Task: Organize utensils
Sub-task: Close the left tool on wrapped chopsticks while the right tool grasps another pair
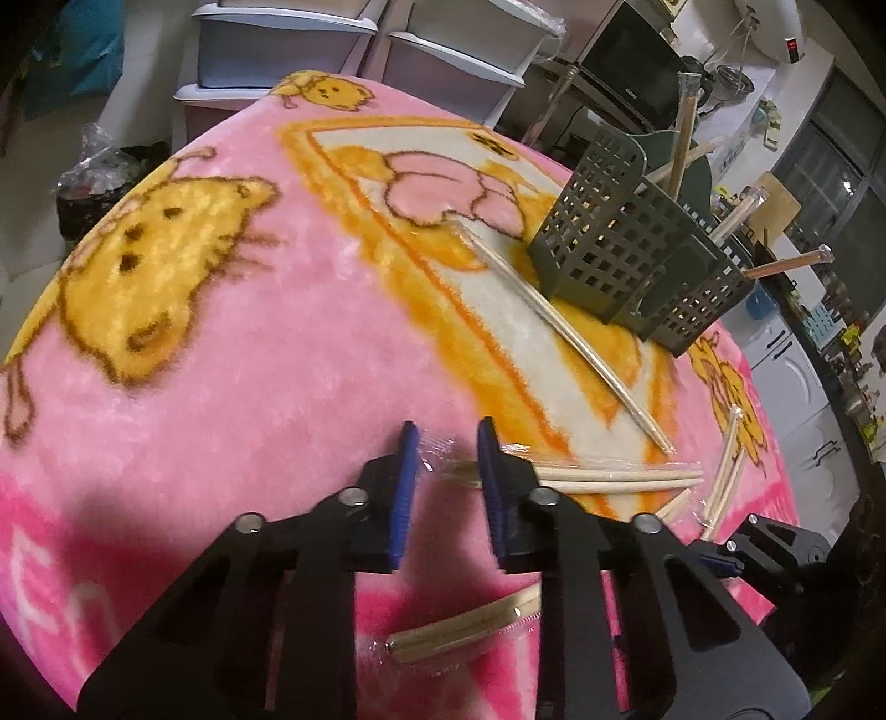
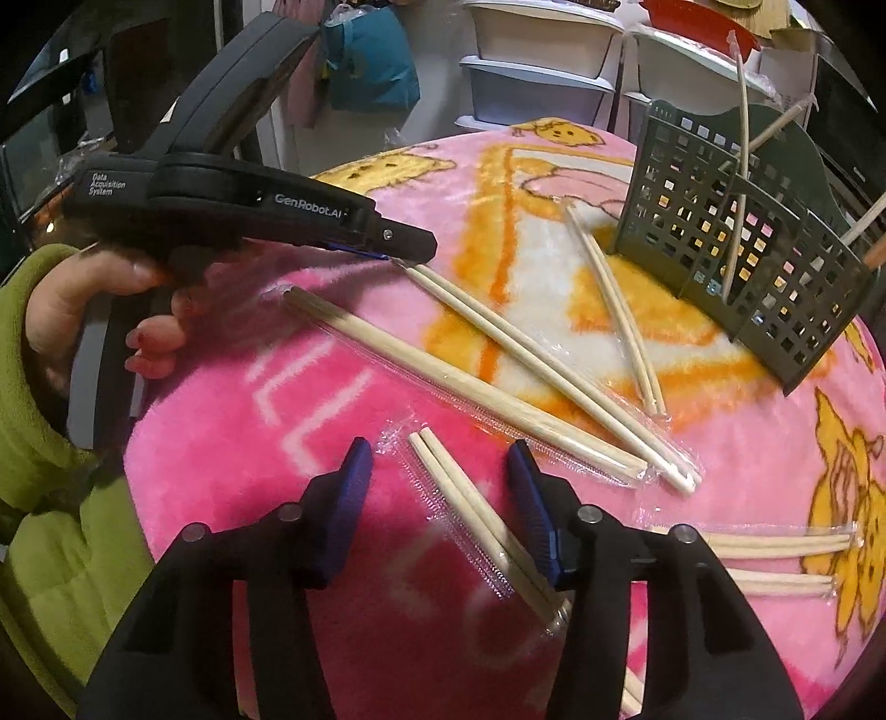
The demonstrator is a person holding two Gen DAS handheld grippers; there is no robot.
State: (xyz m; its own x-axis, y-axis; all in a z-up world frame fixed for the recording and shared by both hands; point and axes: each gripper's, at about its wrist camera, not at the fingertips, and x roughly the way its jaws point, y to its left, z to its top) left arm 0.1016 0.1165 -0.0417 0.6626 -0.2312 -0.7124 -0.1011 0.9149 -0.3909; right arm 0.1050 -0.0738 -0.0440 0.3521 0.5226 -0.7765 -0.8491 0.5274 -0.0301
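Wrapped wooden chopstick pairs lie scattered on a pink cartoon blanket [image 2: 221, 443]. A dark green perforated holder [image 1: 626, 249] [image 2: 775, 277] stands at the far right with several chopsticks upright in it. My left gripper [image 1: 447, 437] [image 2: 396, 257] is shut on the wrapper end of one long pair [image 1: 609, 479] [image 2: 542, 365], which fills the narrow gap between the blue pads. My right gripper [image 2: 438, 446] [image 1: 725, 556] stands open astride a shorter wrapped pair [image 2: 470, 509]; its right pad sits close beside the sticks and its left pad is apart.
More pairs lie nearby [image 2: 459, 382], [image 2: 609, 310], [image 2: 775, 545], [image 1: 465, 626]. A hand in a green sleeve [image 2: 33, 471] holds the left gripper. Plastic drawer units [image 1: 277, 50], a microwave [image 1: 631, 61] and a black bin bag [image 1: 105, 183] stand beyond the table edge.
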